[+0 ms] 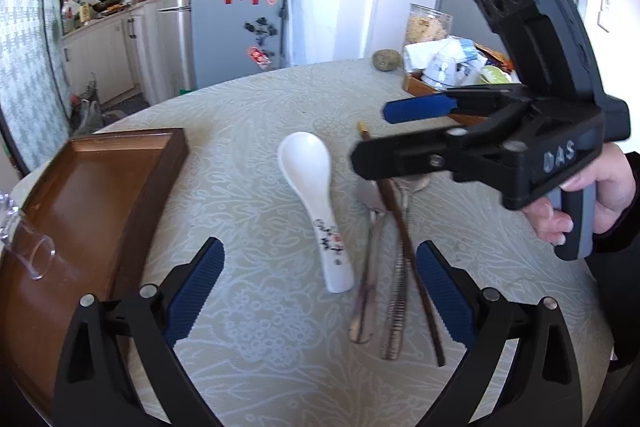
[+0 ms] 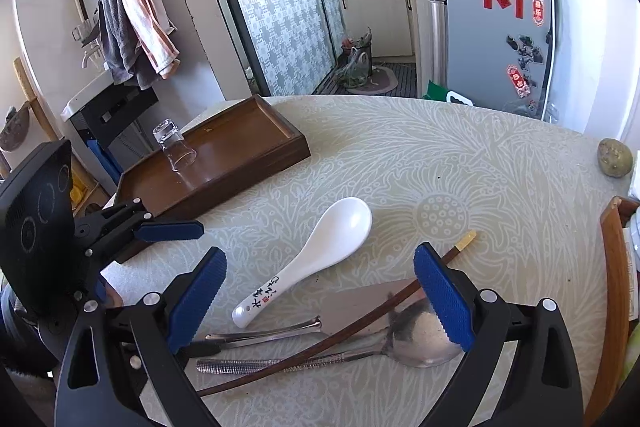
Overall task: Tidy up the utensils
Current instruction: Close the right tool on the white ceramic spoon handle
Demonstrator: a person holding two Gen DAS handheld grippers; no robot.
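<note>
A white ceramic spoon lies on the patterned table. Right of it lie a metal spoon, a metal spatula and a dark chopstick, crossing each other. A brown wooden tray sits at the left. My left gripper is open and empty, hovering near the white spoon's handle. My right gripper is open and empty, above the metal utensils.
An upturned clear glass stands in the tray. A second tray with cups and packets sits at the far right. A round stone-like lump lies on the table. A fridge stands behind.
</note>
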